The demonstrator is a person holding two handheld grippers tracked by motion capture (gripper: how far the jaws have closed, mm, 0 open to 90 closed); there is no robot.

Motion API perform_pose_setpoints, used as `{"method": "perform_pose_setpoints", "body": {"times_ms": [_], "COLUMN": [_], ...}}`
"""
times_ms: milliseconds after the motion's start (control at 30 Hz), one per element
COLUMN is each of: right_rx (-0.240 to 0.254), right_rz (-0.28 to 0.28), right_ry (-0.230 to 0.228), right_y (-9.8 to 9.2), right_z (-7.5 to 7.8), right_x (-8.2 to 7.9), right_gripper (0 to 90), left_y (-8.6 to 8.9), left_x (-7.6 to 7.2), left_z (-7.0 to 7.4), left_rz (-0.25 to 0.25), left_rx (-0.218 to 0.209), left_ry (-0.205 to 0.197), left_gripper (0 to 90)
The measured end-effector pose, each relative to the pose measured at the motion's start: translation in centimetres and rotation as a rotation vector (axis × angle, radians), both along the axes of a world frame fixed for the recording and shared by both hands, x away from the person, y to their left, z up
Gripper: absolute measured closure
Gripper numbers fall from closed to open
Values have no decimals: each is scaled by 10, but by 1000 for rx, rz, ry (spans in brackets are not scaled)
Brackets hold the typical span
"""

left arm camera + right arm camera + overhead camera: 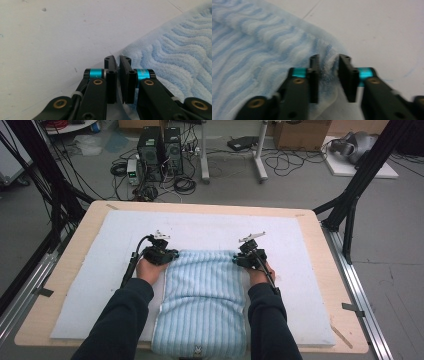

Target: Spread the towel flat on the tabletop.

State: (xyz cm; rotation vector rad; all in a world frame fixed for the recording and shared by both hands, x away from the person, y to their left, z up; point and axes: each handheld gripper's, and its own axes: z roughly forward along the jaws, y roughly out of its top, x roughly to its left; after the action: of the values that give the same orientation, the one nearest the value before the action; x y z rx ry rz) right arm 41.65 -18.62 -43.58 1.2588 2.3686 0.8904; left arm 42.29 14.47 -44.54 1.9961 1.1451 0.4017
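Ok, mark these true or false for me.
1. The towel is light blue with wavy stripes. True.
2. It lies straight on bare wood. False: a white mat covers the table beneath it.
3. The left tongs stand wide open. False: their jaws are almost together at the towel's edge.
4. The right tongs have the towel's corner between their jaws. True.
5. Both tongs are at the towel's near end. False: they are at its far corners.
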Motion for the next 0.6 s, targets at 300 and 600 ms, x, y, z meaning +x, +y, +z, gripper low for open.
{"method": "perform_pose_setpoints", "body": {"times_ms": [300,600], "right_rx": [-38,-26], "right_rz": [-21,-155], "right_ry": [-68,-135], "right_y": [9,10], "right_z": [-2,5], "right_x": [15,36], "right_gripper": [854,853], "left_y": [6,-3], "left_x": [22,49], "left_z": [-1,25], "left_rz": [112,121], "left_rx": [-37,-76], "left_ry": [-74,-141], "left_gripper": [853,853]}}
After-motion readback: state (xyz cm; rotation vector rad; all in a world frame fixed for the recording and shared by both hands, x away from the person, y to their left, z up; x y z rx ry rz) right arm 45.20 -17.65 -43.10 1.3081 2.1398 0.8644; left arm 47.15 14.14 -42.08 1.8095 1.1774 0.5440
